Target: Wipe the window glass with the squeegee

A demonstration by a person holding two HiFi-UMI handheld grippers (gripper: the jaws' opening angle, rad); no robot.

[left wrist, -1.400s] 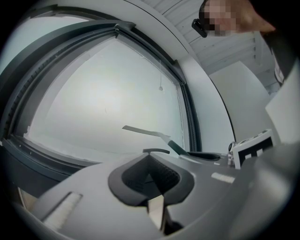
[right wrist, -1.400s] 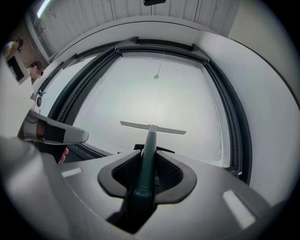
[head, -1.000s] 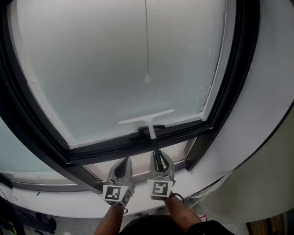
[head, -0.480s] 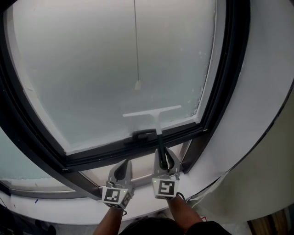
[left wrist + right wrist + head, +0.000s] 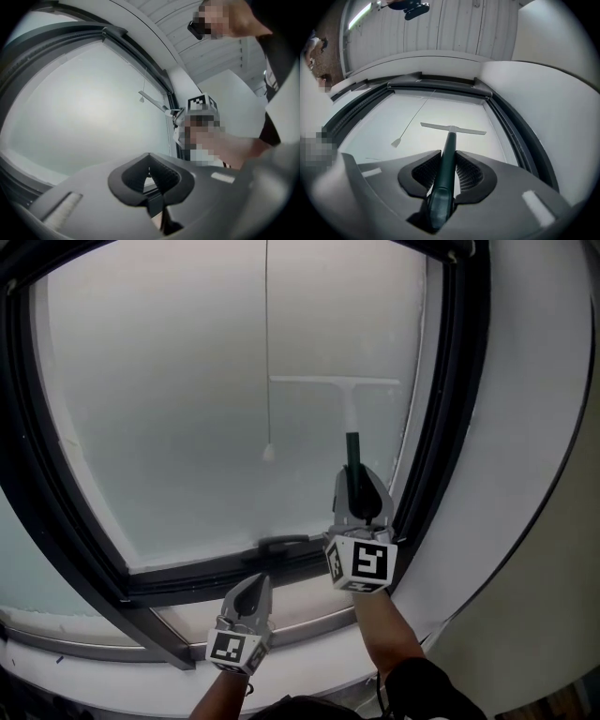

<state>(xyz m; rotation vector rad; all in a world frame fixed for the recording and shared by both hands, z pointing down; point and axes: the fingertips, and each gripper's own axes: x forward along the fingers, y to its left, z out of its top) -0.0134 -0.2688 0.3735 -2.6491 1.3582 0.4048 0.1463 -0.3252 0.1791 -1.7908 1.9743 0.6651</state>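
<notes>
Squeegee point(image 5: 350, 413) handle clamped between right gripper point(image 5: 355, 472) jaws (blade on glass point(image 5: 159, 399)), left gripper point(image 5: 251, 589) jaws together

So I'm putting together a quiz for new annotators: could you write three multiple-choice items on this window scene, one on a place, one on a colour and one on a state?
1. Where is the squeegee blade on the window glass?
A. at the very bottom
B. high up, right of the hanging cord
C. left of the cord

2. What colour is the squeegee handle?
A. red
B. dark green
C. yellow

3. What is the left gripper doing?
A. shut on the handle
B. open round the cord
C. shut, holding nothing

Answers: B, the head view shows the blade level, up the pane past the cord. B, the handle is green between the right gripper jaws. C, its jaws meet on nothing.
</notes>
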